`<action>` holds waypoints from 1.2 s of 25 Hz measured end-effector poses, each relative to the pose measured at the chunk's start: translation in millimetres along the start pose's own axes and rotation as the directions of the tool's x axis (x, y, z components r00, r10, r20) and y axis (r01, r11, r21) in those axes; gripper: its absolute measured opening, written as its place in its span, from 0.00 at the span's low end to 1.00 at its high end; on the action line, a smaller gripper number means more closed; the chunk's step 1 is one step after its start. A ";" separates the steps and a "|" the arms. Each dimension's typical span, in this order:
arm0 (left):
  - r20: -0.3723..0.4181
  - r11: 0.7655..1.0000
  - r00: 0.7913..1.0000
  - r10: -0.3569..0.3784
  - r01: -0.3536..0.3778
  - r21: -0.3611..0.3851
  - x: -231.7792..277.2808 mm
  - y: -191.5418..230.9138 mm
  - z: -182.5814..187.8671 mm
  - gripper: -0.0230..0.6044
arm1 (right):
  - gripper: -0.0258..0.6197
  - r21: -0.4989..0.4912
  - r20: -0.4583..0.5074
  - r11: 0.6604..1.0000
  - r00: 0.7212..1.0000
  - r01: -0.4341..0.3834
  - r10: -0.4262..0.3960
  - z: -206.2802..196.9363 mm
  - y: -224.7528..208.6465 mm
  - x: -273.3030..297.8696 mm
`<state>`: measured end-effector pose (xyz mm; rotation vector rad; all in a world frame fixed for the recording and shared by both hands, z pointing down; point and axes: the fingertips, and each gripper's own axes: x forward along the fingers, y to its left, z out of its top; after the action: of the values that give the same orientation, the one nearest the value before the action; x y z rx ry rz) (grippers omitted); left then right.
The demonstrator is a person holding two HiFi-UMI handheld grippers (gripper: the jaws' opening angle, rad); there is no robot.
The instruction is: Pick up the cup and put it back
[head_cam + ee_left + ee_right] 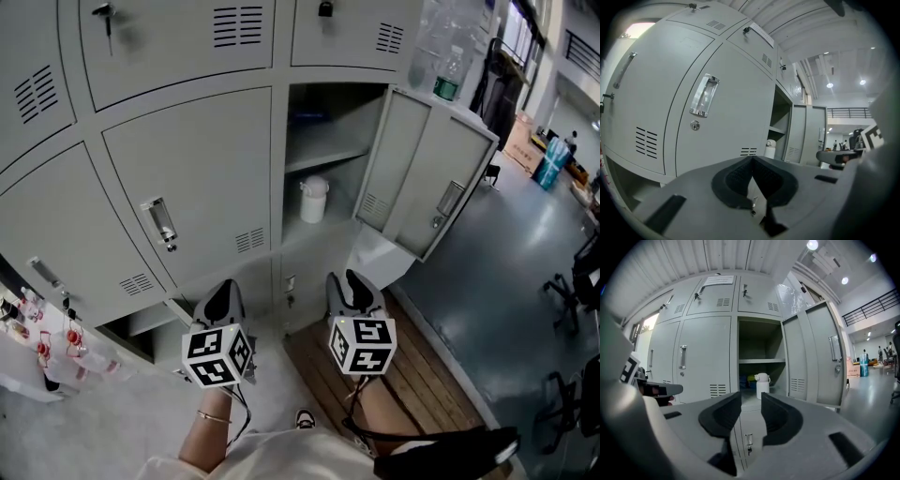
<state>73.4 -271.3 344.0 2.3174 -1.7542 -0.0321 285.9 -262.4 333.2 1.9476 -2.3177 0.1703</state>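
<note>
A white lidded cup (313, 199) stands upright on the floor of the open locker compartment (323, 155), below its shelf. It also shows in the left gripper view as the cup (770, 149) and in the right gripper view as the cup (762, 384). Both grippers are held well short of the lockers, pointing toward them. My left gripper (220, 295) faces a closed locker door, and its jaws (752, 159) meet at the tips with nothing in them. My right gripper (354, 286) points at the open compartment, its jaws (751, 401) a little apart and empty.
The compartment's door (427, 173) swings out to the right. Closed grey lockers (187, 187) fill the left. A wooden pallet (412, 384) lies on the floor below the right gripper. Small bottles sit at the far left (37, 347). Office chairs (572, 291) stand at the right.
</note>
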 end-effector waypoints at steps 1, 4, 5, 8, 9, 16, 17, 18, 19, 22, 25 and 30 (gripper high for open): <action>-0.001 1.000 1.000 -0.001 0.001 0.000 0.1 -0.4 -0.4 0.04 | 0.23 0.001 0.001 1.000 1.000 0.003 -0.003 0.3 -1.2 0.1; 0.000 1.000 1.000 0.002 -0.002 0.000 -0.1 0.5 0.2 0.04 | 0.34 0.007 -0.001 1.000 1.000 -0.001 0.002 -0.2 -3.5 2.6; 0.001 1.000 1.000 0.006 -0.006 0.000 -0.2 1.3 0.7 0.04 | 0.35 0.009 -0.001 1.000 1.000 -0.003 0.003 -0.4 -4.2 3.9; 0.001 1.000 1.000 0.014 -0.014 0.005 0.1 3.0 2.0 0.04 | 0.41 0.015 0.002 1.000 1.000 -0.005 0.005 0.2 -6.8 8.1; 0.002 1.000 1.000 0.017 -0.017 0.006 0.2 3.3 2.2 0.04 | 0.44 0.015 0.001 1.000 1.000 -0.007 0.007 0.4 -7.2 9.5; 0.016 0.999 0.999 0.043 -0.043 0.004 -1.8 9.9 7.6 0.04 | 0.58 -0.002 -0.013 0.999 0.999 -0.039 0.039 0.7 -4.0 23.1; 0.018 0.999 0.999 0.048 -0.048 0.004 -2.6 11.2 8.4 0.04 | 0.58 -0.003 -0.016 0.999 0.999 -0.043 0.043 0.5 -3.9 25.1; 0.019 0.999 0.998 0.052 -0.052 0.004 -3.4 12.6 9.1 0.04 | 0.59 -0.003 -0.020 0.999 0.999 -0.048 0.048 0.3 -3.9 27.1; 0.021 0.998 0.998 0.057 -0.058 0.003 -4.2 14.1 9.8 0.04 | 0.60 -0.002 -0.023 0.999 0.998 -0.052 0.052 -0.1 -4.1 29.3; 0.028 0.997 0.997 0.074 -0.074 -0.012 -4.6 18.4 12.3 0.04 | 0.60 0.002 -0.037 0.998 0.997 -0.066 0.067 -0.7 -5.2 38.5; 0.037 0.995 0.995 0.093 -0.092 -0.025 -5.3 22.6 14.5 0.04 | 0.61 0.005 -0.046 0.997 0.996 -0.083 0.083 -0.5 -4.5 47.3; 0.050 0.991 0.990 0.128 -0.127 -0.035 -4.6 31.6 16.7 0.04 | 0.61 0.007 -0.052 0.994 0.992 -0.113 0.114 2.6 -5.2 63.8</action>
<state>39.6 -277.8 333.5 2.1967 -1.9094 -0.0986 280.1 -325.8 340.6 1.7915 -2.3972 0.2331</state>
